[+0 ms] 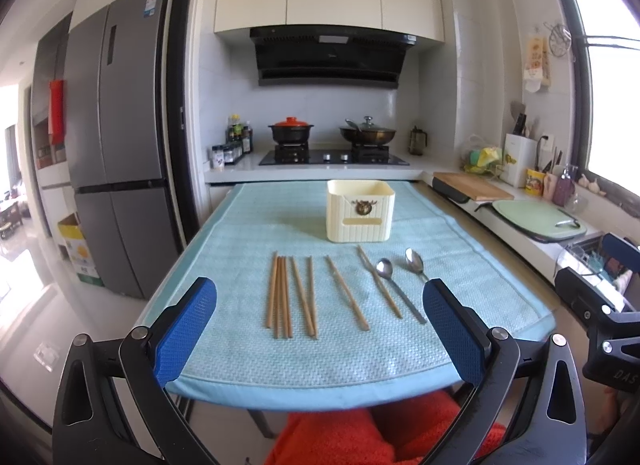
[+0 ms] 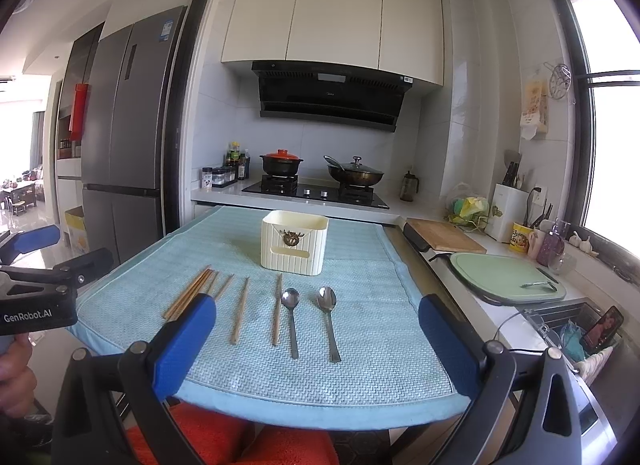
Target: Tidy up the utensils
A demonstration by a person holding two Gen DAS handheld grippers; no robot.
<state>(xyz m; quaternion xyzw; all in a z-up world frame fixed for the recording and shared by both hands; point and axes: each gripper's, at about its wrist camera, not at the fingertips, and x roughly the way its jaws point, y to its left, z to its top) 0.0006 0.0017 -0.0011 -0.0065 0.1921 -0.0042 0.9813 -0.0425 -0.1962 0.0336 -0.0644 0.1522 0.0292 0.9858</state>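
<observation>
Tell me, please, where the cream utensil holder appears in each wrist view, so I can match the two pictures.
Left wrist view: the cream utensil holder stands right of centre, at the far end of the blue mat.
Right wrist view: the holder stands left of centre, behind the spoons.
Shared landmark: the red-lidded pot on the stove directly behind.

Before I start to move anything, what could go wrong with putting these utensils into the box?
1. The thin wooden chopsticks lie tightly together flat on the light blue woven mat; the open left tongs may take several or slip.
2. The two metal spoons lie close to one chopstick; the open right tongs could knock it.
3. The cream ribbed plastic box looks light and might tip.
</observation>
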